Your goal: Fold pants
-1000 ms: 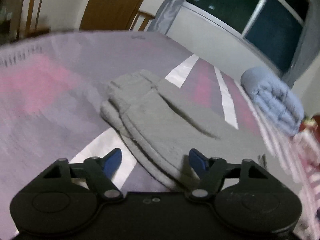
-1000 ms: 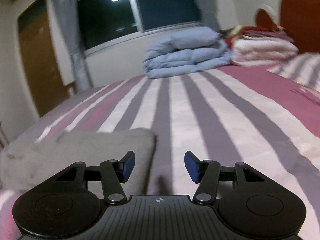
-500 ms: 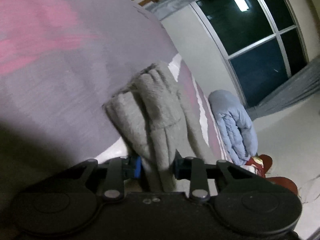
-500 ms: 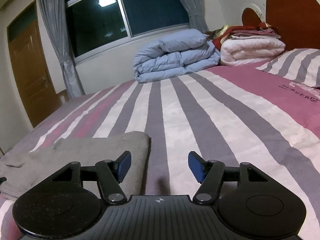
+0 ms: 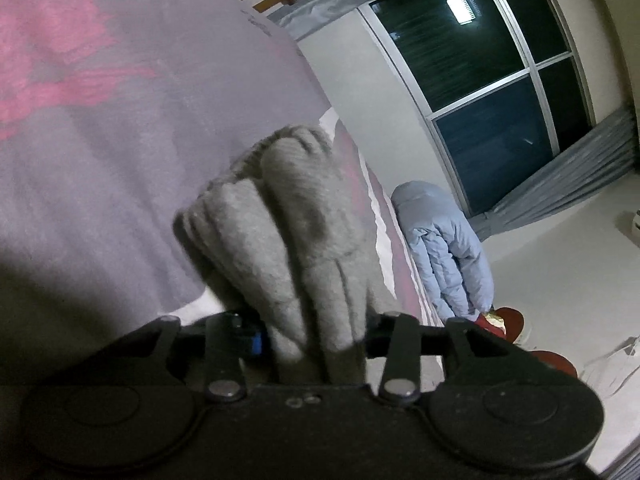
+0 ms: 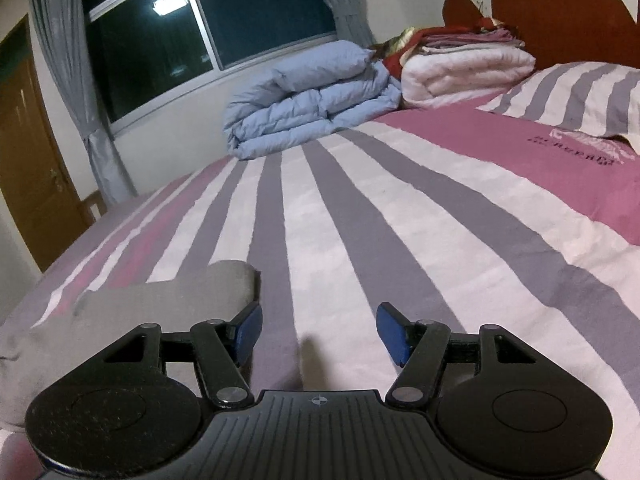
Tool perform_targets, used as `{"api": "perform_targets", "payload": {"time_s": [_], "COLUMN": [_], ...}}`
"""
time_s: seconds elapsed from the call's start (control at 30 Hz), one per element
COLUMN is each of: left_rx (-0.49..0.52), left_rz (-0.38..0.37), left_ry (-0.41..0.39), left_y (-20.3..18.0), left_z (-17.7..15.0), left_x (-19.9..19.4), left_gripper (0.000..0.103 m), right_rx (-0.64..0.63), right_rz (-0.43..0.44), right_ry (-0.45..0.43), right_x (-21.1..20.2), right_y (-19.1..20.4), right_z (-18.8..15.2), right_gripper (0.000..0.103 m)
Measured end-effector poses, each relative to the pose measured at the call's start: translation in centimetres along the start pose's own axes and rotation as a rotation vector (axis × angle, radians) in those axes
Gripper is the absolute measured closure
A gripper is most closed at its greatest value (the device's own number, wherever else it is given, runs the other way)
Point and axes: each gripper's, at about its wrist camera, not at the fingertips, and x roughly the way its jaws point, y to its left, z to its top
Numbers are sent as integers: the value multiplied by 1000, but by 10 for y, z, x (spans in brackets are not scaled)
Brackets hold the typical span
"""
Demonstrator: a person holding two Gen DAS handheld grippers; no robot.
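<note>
The grey pants [image 5: 288, 240] lie folded into a thick bundle on the striped bed sheet [image 5: 100, 120]. My left gripper [image 5: 316, 340] has the near end of that bundle bunched between its jaws. The fabric fills the whole gap and touches both pads while the jaws are opening. In the right wrist view another part of the pants [image 6: 160, 304] lies flat at the lower left. My right gripper [image 6: 320, 332] hovers low over the sheet [image 6: 400, 220] beside it. It is open with nothing between its fingers, and its left finger sits at the fabric's edge.
A folded blue duvet [image 6: 308, 96] lies at the bed's far side under the window. A stack of white and red blankets [image 6: 460, 72] and a striped pillow [image 6: 580, 96] sit by the brown headboard [image 6: 560, 12]. A wooden door [image 6: 24, 168] is at the left.
My left gripper came down onto the pants, rolled, and closed on the bundle's near end, then its jaws widened a little. The right gripper opened slightly and stayed in place.
</note>
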Motion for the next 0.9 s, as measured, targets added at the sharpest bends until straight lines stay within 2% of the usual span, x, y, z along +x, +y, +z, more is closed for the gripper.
{"api": "perform_targets", "payload": {"time_s": [0.13,0.17,0.2,0.37,0.57,0.73,0.9], "left_rx": [-4,-9,-14,71,243,363,470], "left_rz": [11,26,45,90,85,33,-10], "left_ry": [-23,-27,-31,-79,-135,-114,-66], "left_y": [-1,-2,-1,-25,-92,-157,-214], "left_z": [-3,-4,-5,-12,-28,-58,-101], "left_x": [-1,0,0,-9,-19,-4,28], "left_gripper": [71,81,87,94,95,94,94], "right_rx": [-5,0,7,63,99,130,180], "right_rz": [18,18,16,10,48,74,60], "right_ry": [-3,-2,-2,-20,-22,-7,0], "right_x": [-2,-2,-3,-7,-11,-10,-11], "right_y": [1,0,0,-12,-25,-38,-65], "right_z": [1,1,2,8,21,30,35], "right_gripper": [40,40,39,39,39,38,36]}}
